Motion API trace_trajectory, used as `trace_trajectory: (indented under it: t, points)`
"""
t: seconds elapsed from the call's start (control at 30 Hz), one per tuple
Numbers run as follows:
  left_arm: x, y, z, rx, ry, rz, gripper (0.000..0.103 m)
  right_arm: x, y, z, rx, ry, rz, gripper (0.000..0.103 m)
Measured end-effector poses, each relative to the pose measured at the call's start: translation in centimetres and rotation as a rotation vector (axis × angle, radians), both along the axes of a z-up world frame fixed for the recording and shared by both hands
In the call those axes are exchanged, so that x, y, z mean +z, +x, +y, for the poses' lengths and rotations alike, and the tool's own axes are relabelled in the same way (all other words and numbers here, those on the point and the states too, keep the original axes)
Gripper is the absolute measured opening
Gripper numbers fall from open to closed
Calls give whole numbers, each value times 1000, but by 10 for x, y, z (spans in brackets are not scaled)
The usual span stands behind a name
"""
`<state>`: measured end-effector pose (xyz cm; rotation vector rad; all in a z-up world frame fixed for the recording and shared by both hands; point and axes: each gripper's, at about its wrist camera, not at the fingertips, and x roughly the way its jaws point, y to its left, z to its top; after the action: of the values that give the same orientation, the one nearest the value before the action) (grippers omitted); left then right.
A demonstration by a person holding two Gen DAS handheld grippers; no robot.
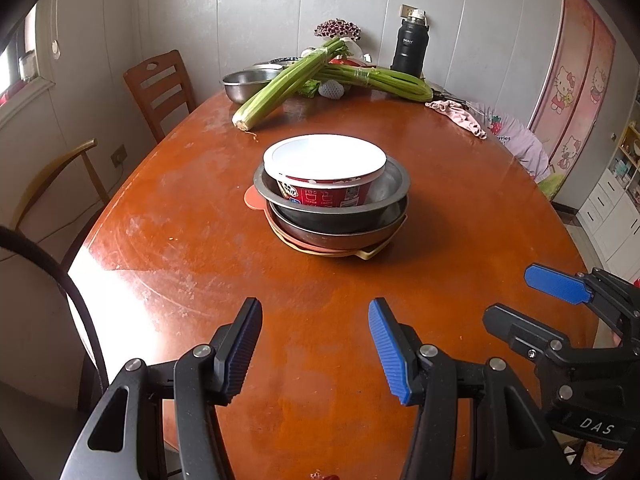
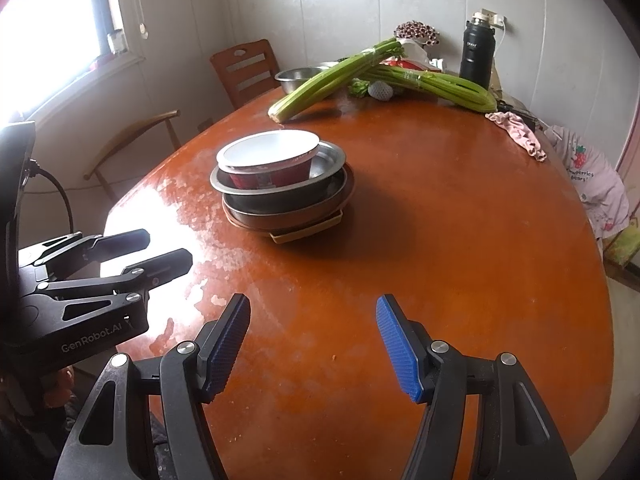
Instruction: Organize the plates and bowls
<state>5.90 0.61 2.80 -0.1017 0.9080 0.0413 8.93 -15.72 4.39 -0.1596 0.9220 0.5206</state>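
**Stack of bowls and plates at table centre; both grippers empty**

On the left wrist view, the left gripper [image 1: 315,322] hovers over the near part of the wooden table [image 1: 200,248], its blue-padded jaws spread apart with nothing between them. Ahead stands one stack: a red instant-noodle bowl [image 1: 325,172] with a white lid sits inside a steel bowl [image 1: 394,186], which rests in a darker pan [image 1: 340,224], above an orange plate [image 1: 252,200] and a cream tray [image 1: 366,254] at the bottom. The right gripper [image 1: 520,300] enters from the right edge, clear of the stack. Two celery bunches [image 1: 280,84], a steel basin [image 1: 244,82] and a black flask [image 1: 410,46] occupy the far end.

On the right wrist view, the right gripper [image 2: 313,320] likewise stands released and empty above bare tabletop. The stack lies forward and left, the noodle bowl [image 2: 270,162] uppermost. The left gripper [image 2: 168,250] shows at the left edge, jaws parted, touching nothing. A pink cloth [image 2: 518,132] lies near the table's far right rim.
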Motion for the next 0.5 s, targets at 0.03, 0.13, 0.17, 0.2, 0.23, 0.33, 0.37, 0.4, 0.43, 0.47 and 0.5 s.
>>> trace_trajectory:
  t: [0.03, 0.13, 0.17, 0.2, 0.23, 0.33, 0.37, 0.4, 0.43, 0.47, 0.5]
  points:
    - [0, 0, 0, 0, 0, 1, 55, 0, 0, 0, 1, -1, 0, 68]
    - [-1, 1, 0, -1, 1, 4, 55, -1, 0, 1, 1, -2, 0, 68]
    - [-2, 1, 0, 1, 3, 6, 55, -1, 0, 1, -2, -5, 0, 68]
    - [-2, 1, 0, 4, 4, 7, 55, -1, 1, 1, -4, -5, -1, 68]
    - [-3, 1, 1, 2, 3, 7, 55, -1, 1, 0, -5, -5, 0, 68]
    - [-5, 2, 2, 2, 5, 13, 55, -3, 2, -1, -11, -9, 4, 68]
    - [-6, 3, 2, -1, 6, 15, 55, -4, 2, -1, -13, -9, 5, 68]
    - [-7, 4, 2, -1, 10, 21, 55, -4, 3, -2, -15, -9, 5, 68]
    - [-9, 5, 2, -1, 12, 27, 55, -4, 3, -2, -17, -10, 5, 68]
    - [-10, 5, 2, -3, 11, 31, 55, -4, 5, -3, -21, -11, 6, 68]
    - [-11, 6, 3, -4, 11, 35, 55, -5, 6, -4, -23, -11, 8, 68]
